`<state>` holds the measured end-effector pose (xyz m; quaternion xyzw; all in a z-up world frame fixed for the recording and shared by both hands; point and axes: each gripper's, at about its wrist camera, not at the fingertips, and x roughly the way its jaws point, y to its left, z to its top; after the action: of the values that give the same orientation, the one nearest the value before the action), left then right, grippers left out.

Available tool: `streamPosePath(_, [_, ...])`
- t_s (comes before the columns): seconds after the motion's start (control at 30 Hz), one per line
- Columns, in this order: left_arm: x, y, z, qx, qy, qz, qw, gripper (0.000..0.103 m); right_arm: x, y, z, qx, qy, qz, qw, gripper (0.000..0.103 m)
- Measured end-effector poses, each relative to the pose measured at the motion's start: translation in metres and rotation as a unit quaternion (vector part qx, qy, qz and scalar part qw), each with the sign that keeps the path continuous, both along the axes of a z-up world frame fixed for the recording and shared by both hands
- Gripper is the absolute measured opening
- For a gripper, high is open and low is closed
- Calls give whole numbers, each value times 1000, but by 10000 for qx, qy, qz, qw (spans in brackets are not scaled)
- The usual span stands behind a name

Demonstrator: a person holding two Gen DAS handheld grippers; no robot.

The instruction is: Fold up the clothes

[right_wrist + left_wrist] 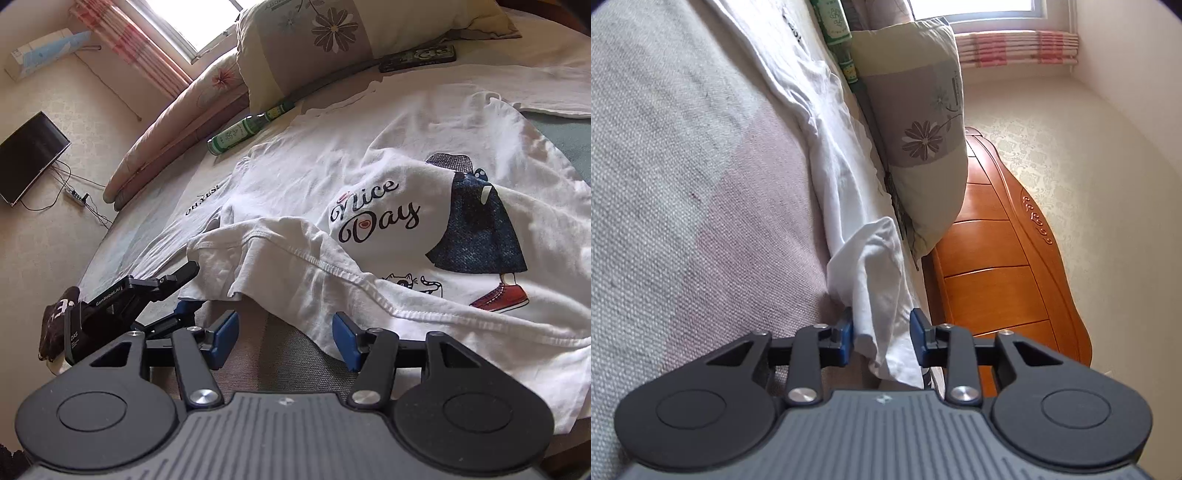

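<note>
Daylight enters through the window point(975, 9), which is overexposed. Illumination is bright and soft; shadows are faint. Fisheye distortion bends edges; corners are vignetted black.

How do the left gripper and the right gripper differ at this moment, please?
The left gripper has white T-shirt cloth bunched between its blue pads; the right gripper has mostly bare bedspread between its own, the hem only near one pad. The left jaws stand narrow; the right stand wide and grip nothing. Both share black arms and blue pads.
</note>
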<state>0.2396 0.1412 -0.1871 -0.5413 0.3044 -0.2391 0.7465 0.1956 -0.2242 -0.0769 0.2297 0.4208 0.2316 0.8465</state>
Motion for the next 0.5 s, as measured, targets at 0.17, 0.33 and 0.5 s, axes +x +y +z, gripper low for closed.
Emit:
streamPosePath(0.17, [1,-8,8,450,170,103,9988,9,-8,-5,4,-44,-74,-54,9999,62])
streamPosePath(0.33, [-23,-9,36,739,-123,228,9969,2,-19,-11,9,-422,-178,-44,9989,64])
streamPosePath(0.5, [-54,-7,78,944,-551,160,9939,1,-28,-21,13,-430,-258,-80,9987,65])
